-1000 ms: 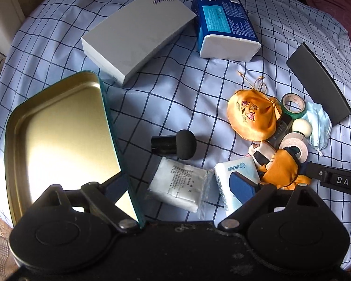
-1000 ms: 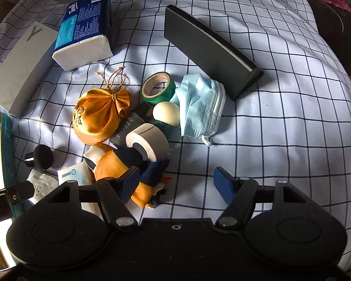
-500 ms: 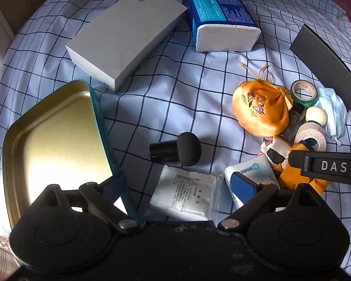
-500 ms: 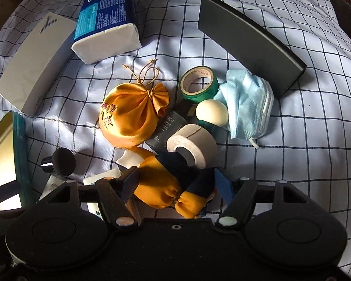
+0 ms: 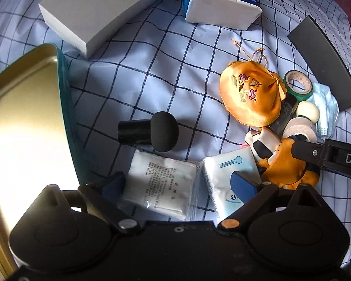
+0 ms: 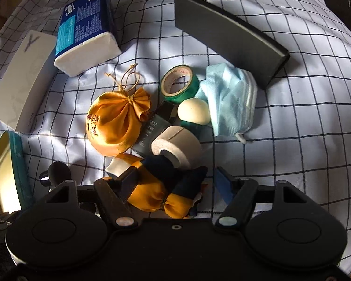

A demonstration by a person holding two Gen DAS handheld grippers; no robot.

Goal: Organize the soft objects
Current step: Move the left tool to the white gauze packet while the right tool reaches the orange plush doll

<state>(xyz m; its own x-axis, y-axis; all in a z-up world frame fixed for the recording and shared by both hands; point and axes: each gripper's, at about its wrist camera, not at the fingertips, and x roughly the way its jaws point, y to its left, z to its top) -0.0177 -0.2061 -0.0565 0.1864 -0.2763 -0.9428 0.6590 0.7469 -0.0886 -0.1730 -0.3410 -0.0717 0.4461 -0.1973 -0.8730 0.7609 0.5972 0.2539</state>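
covering the whole surface, checked cloth (image 6: 292, 121), gold tray (image 5: 23, 121) at left, both grippers' jaws wide

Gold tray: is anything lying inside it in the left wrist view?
No, the gold tray shows only bare, shiny metal inside.

Tray (image 5: 23, 121) left; pouch (image 6: 114, 126) beside tape (image 6: 179, 84) (mask (image 6: 231, 103) right of it).

Green tape roll (image 6: 179, 83) btwn black slab (image 6: 229, 35) & white box (image 6: 20, 79).
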